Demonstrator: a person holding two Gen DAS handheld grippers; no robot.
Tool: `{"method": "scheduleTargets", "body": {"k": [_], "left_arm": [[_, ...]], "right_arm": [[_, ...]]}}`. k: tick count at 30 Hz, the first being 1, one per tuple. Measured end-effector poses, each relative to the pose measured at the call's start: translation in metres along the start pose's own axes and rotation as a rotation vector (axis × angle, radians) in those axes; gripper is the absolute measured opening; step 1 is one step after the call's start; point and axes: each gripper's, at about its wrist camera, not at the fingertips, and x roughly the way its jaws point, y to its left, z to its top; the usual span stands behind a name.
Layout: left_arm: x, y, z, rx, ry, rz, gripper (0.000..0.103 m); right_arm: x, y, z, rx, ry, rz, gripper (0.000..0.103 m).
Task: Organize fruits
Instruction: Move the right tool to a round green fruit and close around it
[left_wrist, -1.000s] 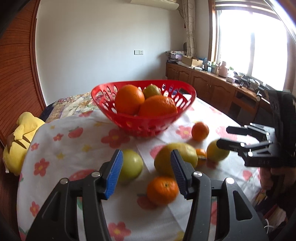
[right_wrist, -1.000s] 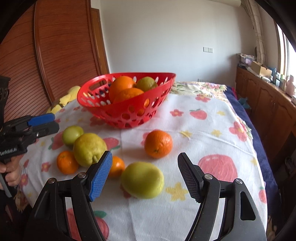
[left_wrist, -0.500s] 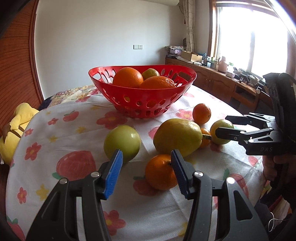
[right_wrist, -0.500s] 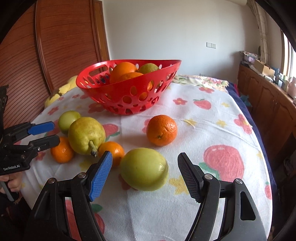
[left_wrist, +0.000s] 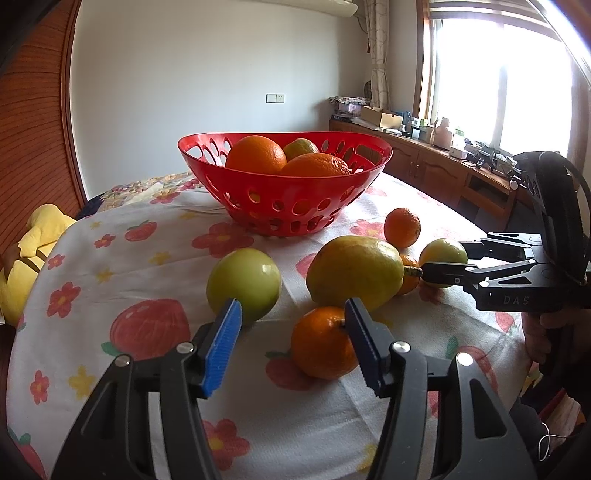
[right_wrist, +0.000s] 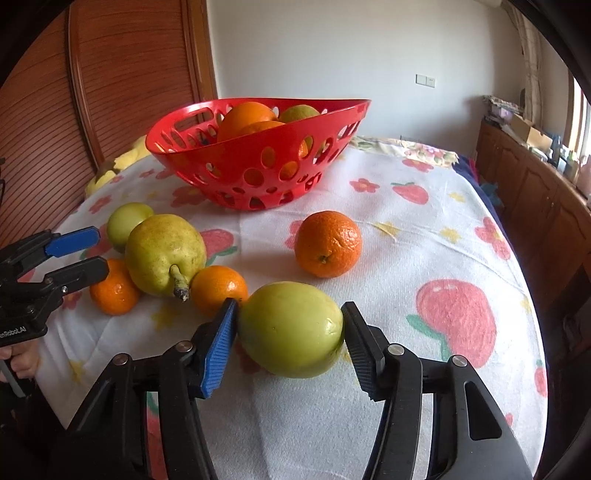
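A red perforated basket (right_wrist: 236, 177) stands on the flowered cloth, holding two oranges (left_wrist: 256, 155) and a greenish fruit (left_wrist: 301, 147). In front of it lie a yellow-green pear (right_wrist: 164, 254) (stem pointing toward the right wrist camera), three small mandarins (right_wrist: 327, 243) and two green apples: one (right_wrist: 290, 339) nearest the right wrist camera, the other (right_wrist: 127, 223) behind the pear. One mandarin (right_wrist: 218, 290) touches the pear.

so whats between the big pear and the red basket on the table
Bare flowered tablecloth. In the right wrist view, nothing lies between the pear and the red basket; the small green fruit sits off to the pear's side.
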Motion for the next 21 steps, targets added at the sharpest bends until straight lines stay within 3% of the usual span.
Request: {"method": "scheduleTargets", "body": {"k": [4, 21], "left_arm": [[0.0, 0.0, -0.001, 0.003, 0.001, -0.006, 0.06], [-0.002, -0.014, 0.001, 0.031, 0.047, -0.017, 0.06]], "right_arm": [[-0.005, -0.001, 0.0, 0.015, -0.035, -0.007, 0.058], [-0.005, 0.0, -0.003, 0.007, -0.037, -0.012, 0.058]]}}
